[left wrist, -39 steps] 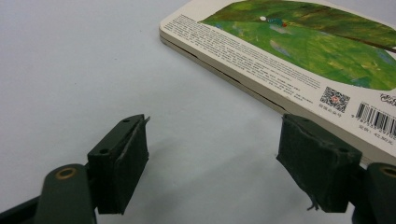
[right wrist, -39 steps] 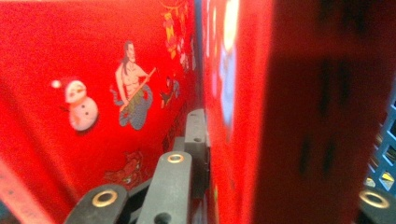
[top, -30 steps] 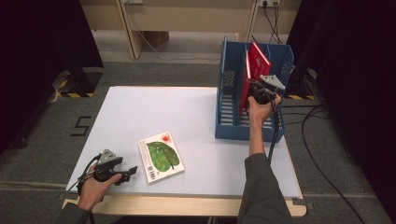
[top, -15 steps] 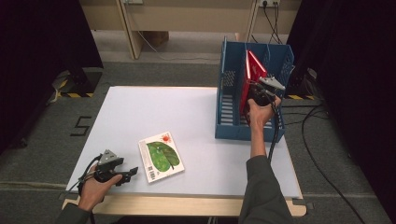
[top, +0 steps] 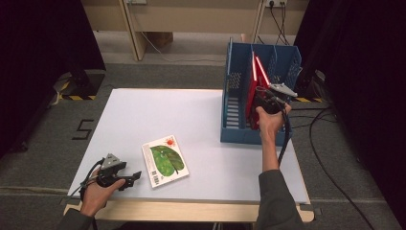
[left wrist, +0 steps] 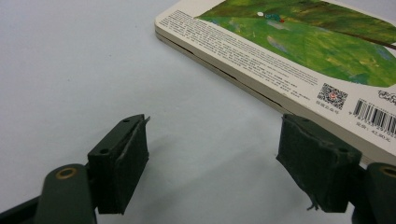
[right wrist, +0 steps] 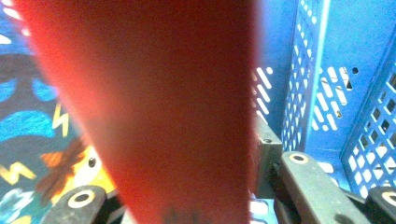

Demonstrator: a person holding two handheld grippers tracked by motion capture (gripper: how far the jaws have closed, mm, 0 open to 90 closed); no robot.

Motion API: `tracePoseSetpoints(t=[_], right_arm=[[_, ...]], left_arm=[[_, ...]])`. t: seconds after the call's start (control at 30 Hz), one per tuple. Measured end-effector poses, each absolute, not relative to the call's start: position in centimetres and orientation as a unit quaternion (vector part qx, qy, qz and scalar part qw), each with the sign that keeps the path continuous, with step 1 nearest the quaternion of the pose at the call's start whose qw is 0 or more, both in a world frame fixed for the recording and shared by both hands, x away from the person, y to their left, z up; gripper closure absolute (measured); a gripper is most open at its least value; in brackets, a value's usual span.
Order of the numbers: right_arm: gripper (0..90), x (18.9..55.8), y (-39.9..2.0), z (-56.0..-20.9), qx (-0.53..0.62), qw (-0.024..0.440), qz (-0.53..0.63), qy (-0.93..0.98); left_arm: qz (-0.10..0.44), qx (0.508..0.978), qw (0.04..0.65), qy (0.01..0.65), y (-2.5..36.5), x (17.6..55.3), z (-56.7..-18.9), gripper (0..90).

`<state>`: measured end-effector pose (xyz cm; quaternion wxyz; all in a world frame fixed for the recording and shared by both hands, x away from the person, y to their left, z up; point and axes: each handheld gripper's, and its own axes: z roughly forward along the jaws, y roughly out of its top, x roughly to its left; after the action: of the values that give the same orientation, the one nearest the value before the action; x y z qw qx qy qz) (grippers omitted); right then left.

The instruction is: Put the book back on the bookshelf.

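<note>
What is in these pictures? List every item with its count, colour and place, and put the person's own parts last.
table: one, white top with a pale wood front edge, centre of the high view.
file rack: one, blue, perforated walls and dividers, on the table's far right.
red books: two, standing upright in the file rack, tops leaning apart.
green-leaf book: one, white cover with a green leaf, lying flat on the table's near left.
cables: several, black, on the floor to the right.
left gripper: one, black, open, low over the table just beside the green-leaf book's corner.
right gripper: one, black, at the red books in the file rack; jaws have just been opening, a red cover between them.
</note>
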<state>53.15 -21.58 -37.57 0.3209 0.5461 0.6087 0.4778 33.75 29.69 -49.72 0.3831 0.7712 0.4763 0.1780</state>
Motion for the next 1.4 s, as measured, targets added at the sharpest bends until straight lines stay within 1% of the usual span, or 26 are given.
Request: tracePoseSetpoints(t=[0.27,0.37,0.53,0.63,0.73,0.77,0.83,1.0,1.17,1.33,1.4], right_arm=[[65.6,51.1,-21.7,-37.0,0.531,0.309,0.476,0.629],[64.8,50.5,-21.8,-36.8,0.518,0.315,0.468,0.643],[64.4,48.7,-22.4,-37.0,0.501,0.311,0.466,0.66],[65.1,47.7,-22.8,-37.3,0.491,0.305,0.465,0.671],[70.2,47.0,-23.0,-37.5,0.48,0.311,0.456,0.681],[73.1,47.0,-23.1,-37.6,0.474,0.317,0.451,0.686],[75.5,47.1,-23.3,-37.8,0.472,0.32,0.446,0.689],[75.8,47.6,-23.0,-38.0,0.47,0.324,0.452,0.685],[74.4,48.8,-22.1,-38.0,0.473,0.311,0.46,0.684],[73.7,49.9,-21.2,-37.9,0.479,0.316,0.451,0.684],[73.5,50.2,-21.1,-37.8,0.479,0.311,0.451,0.686]], left_arm=[[0.177,0.772,0.381,0.476,29.6,33.9,-49.8,23.2],[0.176,0.773,0.38,0.477,29.7,33.8,-49.8,23.2],[0.175,0.772,0.381,0.478,29.7,33.8,-49.9,23.2],[0.175,0.775,0.377,0.476,29.7,33.9,-49.8,23.2],[0.175,0.774,0.377,0.477,29.7,33.9,-49.9,23.2],[0.175,0.775,0.376,0.477,29.7,33.9,-49.9,23.2],[0.175,0.774,0.376,0.478,29.7,33.9,-49.9,23.2],[0.175,0.774,0.376,0.479,29.7,33.9,-50.0,23.2],[0.175,0.771,0.379,0.48,29.7,33.9,-49.9,23.0],[0.176,0.773,0.376,0.48,29.8,34.0,-49.8,23.0],[0.176,0.774,0.378,0.477,29.7,34.0,-49.9,23.0]])
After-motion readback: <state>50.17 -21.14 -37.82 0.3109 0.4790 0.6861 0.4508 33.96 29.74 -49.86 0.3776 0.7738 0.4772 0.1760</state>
